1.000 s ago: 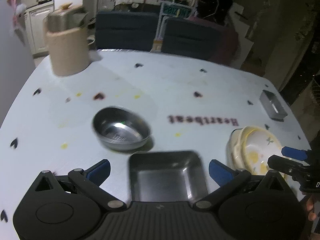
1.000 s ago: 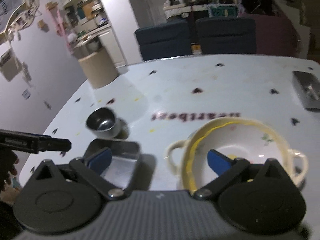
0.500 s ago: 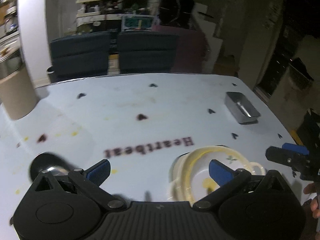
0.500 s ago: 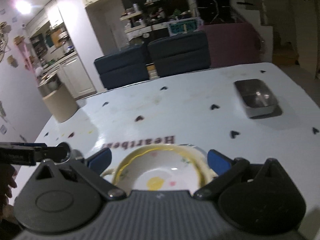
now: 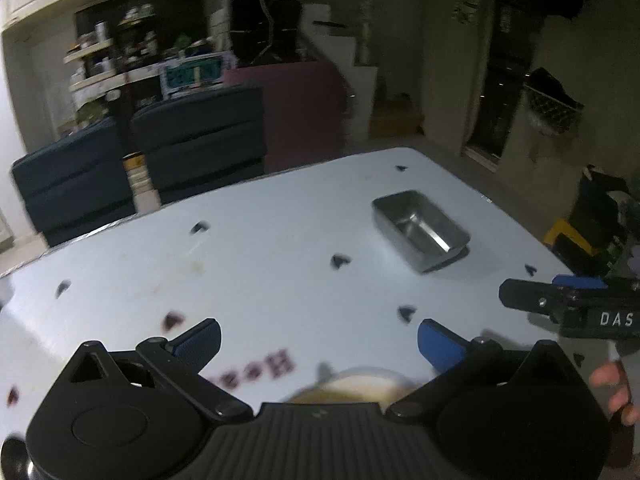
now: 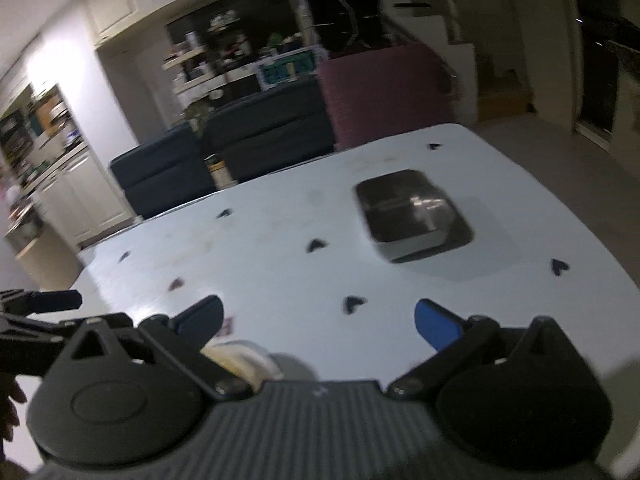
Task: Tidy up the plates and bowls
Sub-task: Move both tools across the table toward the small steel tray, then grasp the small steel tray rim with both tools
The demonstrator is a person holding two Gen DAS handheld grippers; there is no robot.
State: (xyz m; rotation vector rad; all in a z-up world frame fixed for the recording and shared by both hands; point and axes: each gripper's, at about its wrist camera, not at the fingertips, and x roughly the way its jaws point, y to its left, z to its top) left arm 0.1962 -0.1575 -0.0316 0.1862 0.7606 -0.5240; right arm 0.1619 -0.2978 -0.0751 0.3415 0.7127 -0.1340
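Left gripper (image 5: 318, 342): jaws wide apart, nothing between them, hovering over the near table (image 5: 280, 248). Cream bowl (image 5: 356, 386) sits right under it at the near edge, mostly hidden by the gripper body; only its far rim shows. In the right wrist view the same bowl (image 6: 240, 360) peeks out low left, behind the left finger.

Right gripper (image 6: 316, 316): jaws also wide apart, empty. In the left wrist view it comes in from the right edge (image 5: 560, 300), with a hand (image 5: 614, 390) below it.

Red "Hea…" lettering (image 5: 256, 368) is on the table just left of the bowl, blurred.

Steel tray (image 5: 420, 230) sits far right on the table, well apart from the bowl, upright, open side up, looks empty. Right wrist view: the tray (image 6: 412, 214) is ahead, motion-blurred.

Beyond the table: dark chairs (image 5: 140, 164).
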